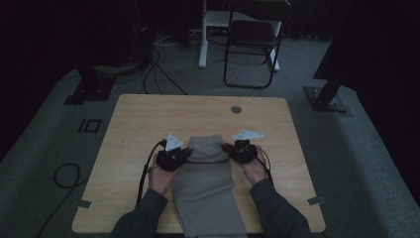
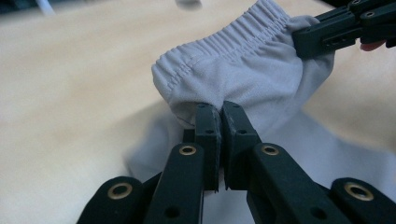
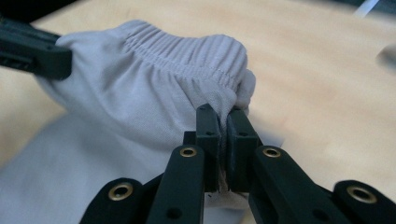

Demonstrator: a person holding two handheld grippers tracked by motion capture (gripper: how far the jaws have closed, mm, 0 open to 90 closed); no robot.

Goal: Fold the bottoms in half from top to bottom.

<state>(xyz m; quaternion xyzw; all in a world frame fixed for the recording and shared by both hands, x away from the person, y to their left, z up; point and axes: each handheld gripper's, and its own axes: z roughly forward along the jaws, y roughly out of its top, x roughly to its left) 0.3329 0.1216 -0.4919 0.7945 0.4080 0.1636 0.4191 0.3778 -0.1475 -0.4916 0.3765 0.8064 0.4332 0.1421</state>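
Trousers [image 1: 205, 183] of light grey cloth are laid lengthwise on the tabletop [image 1: 133, 124], the legs running toward the near edge and the elastic waistband [image 1: 207, 140] lying farthest from the person. The waistband end is seen lifted and bunched between the two tongs, while the rest of the cloth lies flat on the wood.

At the left side of the trousers, the left tongs [image 1: 187, 152] are held by the left hand [image 1: 161, 178], and a black cable [image 1: 143, 178] is trailed from them toward the near edge. In the left gripper view, the left tongs [image 2: 220, 109] are seen pressed together on a fold of cloth just below the waistband [image 2: 224, 44], with the fabric pinched between the pads.

At the right side, the right tongs [image 1: 225, 147] are held by the right hand [image 1: 255, 171]. In the right gripper view, the right tongs [image 3: 223, 114] are likewise clamped on the cloth at the waistband [image 3: 187, 53] edge, a thin layer of fabric being caught between the pads. The other tongs are glimpsed at the far side of the cloth in each gripper view.

Beyond the trousers, a round grommet [image 1: 236, 109] is set in the tabletop, and a folding chair [image 1: 252, 44] is stood on the floor behind.
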